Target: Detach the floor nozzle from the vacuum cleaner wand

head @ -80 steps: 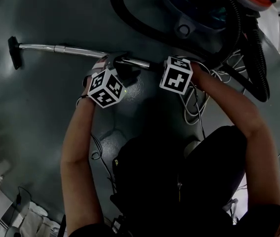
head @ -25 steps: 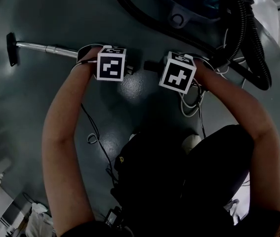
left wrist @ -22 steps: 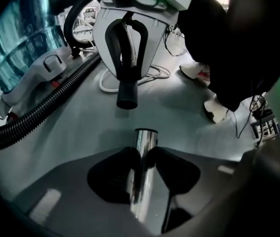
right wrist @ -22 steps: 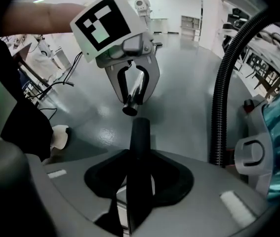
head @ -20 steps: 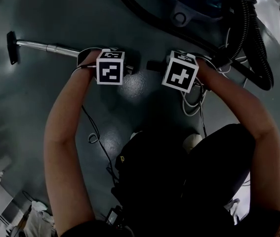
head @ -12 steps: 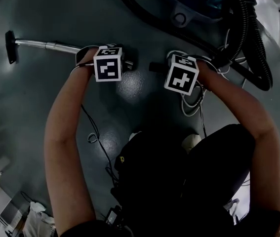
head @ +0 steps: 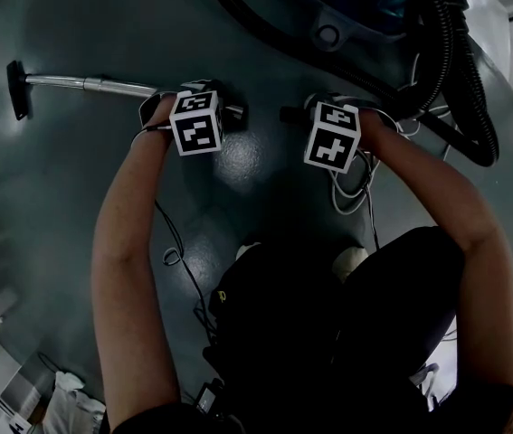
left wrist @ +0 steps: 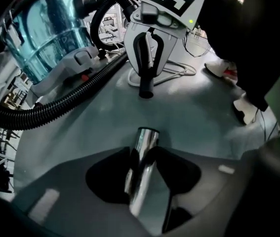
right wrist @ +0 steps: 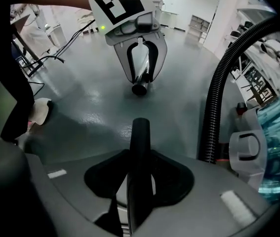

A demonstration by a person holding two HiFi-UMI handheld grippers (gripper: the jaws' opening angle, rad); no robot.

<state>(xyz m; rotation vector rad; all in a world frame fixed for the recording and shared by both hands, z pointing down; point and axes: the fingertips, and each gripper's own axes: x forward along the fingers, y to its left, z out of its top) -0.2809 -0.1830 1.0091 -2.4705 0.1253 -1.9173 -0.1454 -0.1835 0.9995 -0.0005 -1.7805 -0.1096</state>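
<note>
Left gripper (left wrist: 140, 162) is clamped on the chrome wand (left wrist: 145, 138) right near its open end. Jaws are roughly half closed, with the pads pressing on both sides of the tube. My right gripper (right wrist: 139, 164) faces it from past that open end. Its jaws stand fairly wide but are closed on the black tube (right wrist: 140, 132) of the hose handle.

That tube's mouth lines up with the wand's open end, but the two are apart, with bare grey floor (head: 247, 156) between them. The floor nozzle (head: 15, 89) is at the wand's far end, well away from my left gripper, and it's on there, not off yet.

The see-through blue canister (left wrist: 51, 38) and its ribbed hose (head: 460, 80) sit beyond the wand's open end, on my right gripper's side.
</note>
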